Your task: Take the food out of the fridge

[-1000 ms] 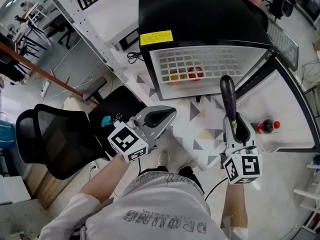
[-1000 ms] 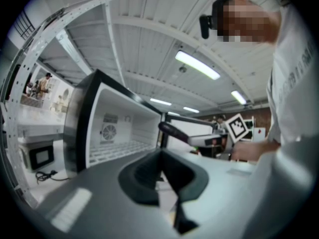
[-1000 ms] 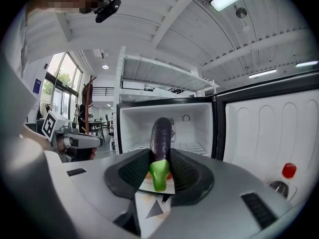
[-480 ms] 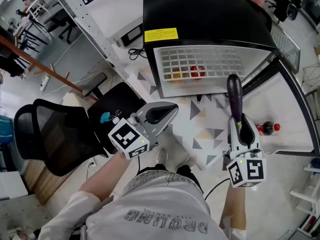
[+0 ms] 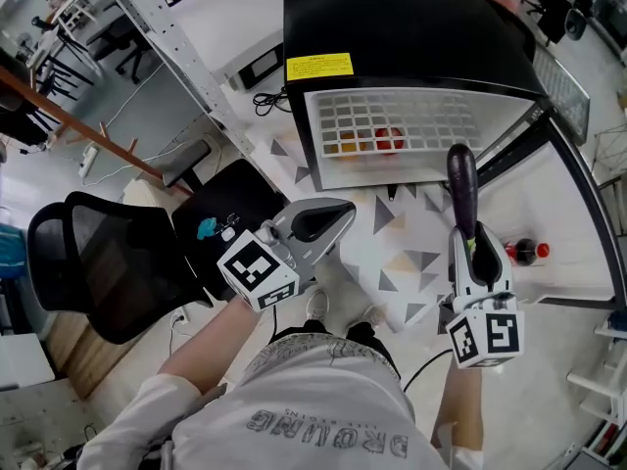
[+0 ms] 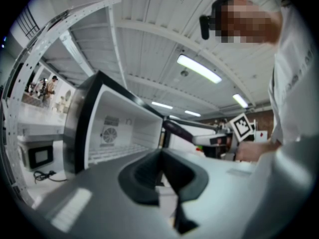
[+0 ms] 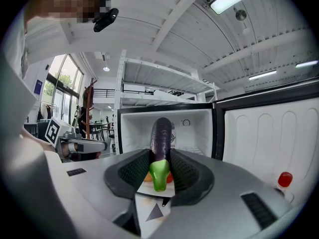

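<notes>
Eggplant [image 5: 461, 189], pinched at its green stem end by my right gripper [image 5: 470, 251], is outside the open fridge [image 5: 411, 27] (2 foods [image 5: 384, 142] sit inside), so I'd carry it away level with a firm squeeze, my left gripper [image 5: 328, 219] closed and empty.

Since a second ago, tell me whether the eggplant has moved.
No. The eggplant, clamped in the right gripper, keeps its place against the wire shelf of the fridge.
</notes>
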A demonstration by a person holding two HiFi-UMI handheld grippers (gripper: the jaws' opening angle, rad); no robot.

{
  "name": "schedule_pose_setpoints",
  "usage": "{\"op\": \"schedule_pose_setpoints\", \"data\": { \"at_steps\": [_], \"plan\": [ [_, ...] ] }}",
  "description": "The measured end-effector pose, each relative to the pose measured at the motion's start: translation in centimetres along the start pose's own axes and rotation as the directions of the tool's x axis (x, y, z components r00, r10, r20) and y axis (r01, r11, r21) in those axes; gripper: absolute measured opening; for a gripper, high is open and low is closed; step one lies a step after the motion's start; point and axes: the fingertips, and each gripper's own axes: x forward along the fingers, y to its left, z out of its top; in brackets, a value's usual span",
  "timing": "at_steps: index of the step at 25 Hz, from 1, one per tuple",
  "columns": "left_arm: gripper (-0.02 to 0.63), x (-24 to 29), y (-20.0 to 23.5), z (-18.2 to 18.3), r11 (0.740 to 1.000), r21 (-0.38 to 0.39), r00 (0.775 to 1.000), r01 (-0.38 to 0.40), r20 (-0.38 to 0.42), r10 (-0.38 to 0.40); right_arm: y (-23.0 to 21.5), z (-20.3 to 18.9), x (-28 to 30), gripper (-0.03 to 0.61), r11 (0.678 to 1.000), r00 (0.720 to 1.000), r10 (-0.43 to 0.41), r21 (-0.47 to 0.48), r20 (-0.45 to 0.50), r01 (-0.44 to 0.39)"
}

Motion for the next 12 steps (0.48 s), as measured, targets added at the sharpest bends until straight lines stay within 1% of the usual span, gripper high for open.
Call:
{"op": "schedule_pose_setpoints", "data": {
  "at_steps": [12],
  "plan": [
    [0.006,0.15,-0.17,0.24,1.0,0.002,1.0,0.0,-0.002,0.0,-0.05,-0.01,-0.24,0.115,1.0,1.0,-0.001,0.002,0.001,0.001]
  ]
}}
